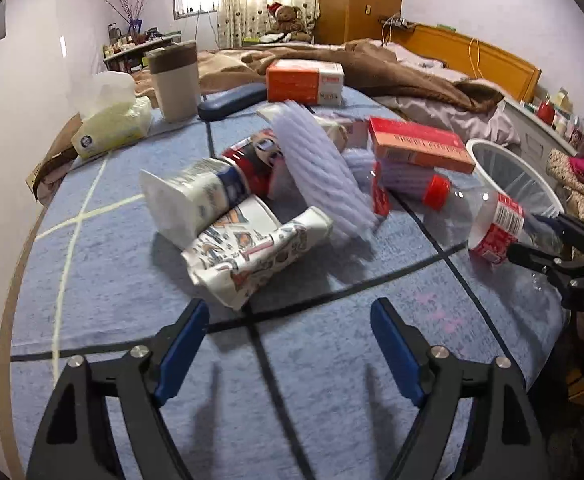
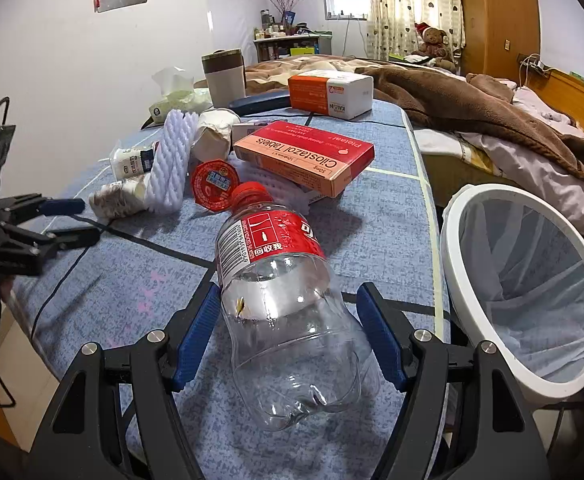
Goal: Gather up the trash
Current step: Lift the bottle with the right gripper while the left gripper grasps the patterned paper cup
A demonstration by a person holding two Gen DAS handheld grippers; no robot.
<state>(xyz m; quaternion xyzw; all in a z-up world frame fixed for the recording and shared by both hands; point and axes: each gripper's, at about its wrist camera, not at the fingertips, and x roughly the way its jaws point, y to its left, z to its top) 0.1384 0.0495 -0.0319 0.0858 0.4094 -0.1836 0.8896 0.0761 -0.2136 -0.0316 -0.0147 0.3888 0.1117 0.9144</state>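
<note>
A clear plastic bottle (image 2: 271,240) with a red label and red cap lies between the blue pads of my right gripper (image 2: 287,292), which is shut on its body. The left wrist view shows the same bottle (image 1: 496,224) at the right in that gripper (image 1: 532,236). My left gripper (image 1: 289,312) is open and empty over the blue tablecloth, just short of a crumpled printed carton (image 1: 251,248). Behind the carton lie a yogurt cup (image 1: 195,200), a white foam net (image 1: 324,172) and a red tablet box (image 1: 420,144). A white-rimmed bin (image 2: 464,280) with a liner stands beside the table's right edge.
At the back of the table stand a tumbler (image 1: 175,80), a tissue pack (image 1: 111,128), a dark case (image 1: 231,100) and an orange-and-white box (image 1: 304,80). A red sealed cup lid (image 2: 213,188) lies by the bottle cap. A bed with a brown blanket (image 2: 472,112) lies beyond.
</note>
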